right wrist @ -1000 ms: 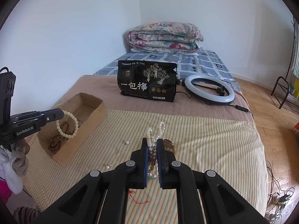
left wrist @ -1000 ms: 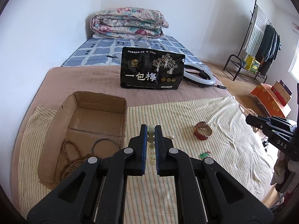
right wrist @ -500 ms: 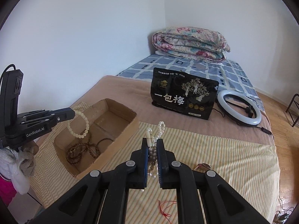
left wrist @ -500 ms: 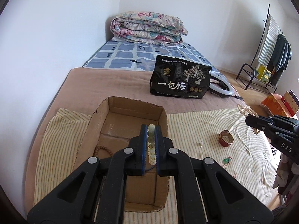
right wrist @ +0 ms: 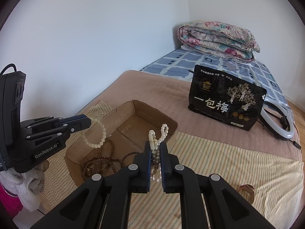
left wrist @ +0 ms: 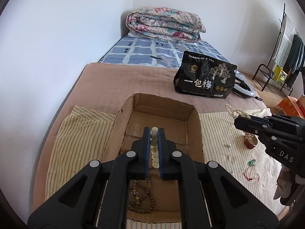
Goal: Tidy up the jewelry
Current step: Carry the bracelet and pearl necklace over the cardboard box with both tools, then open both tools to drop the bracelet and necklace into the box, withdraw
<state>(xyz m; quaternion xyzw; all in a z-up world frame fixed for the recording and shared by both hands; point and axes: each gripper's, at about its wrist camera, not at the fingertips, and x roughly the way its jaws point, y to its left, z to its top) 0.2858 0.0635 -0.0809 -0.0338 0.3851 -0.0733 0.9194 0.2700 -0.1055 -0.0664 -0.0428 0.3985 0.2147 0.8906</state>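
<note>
My left gripper is shut on a pale bead bracelet and hangs over the open cardboard box. From the right wrist view, the bracelet dangles as a loop above the box. A brown bead necklace and a metal bangle lie inside. My right gripper is shut on a bunch of pearl and bead strands, just beside the box's right wall. It also shows in the left wrist view, the right gripper being over the striped cloth.
On the striped cloth lie a brown bracelet, a green pendant on red cord and small pearls. A black snack bag, ring light and folded quilt sit farther back. A wall runs along the left.
Both grippers have swung left towards the box with their beads. The left one went from the striped cloth to above the box; the right one came up beside the box's right wall.
</note>
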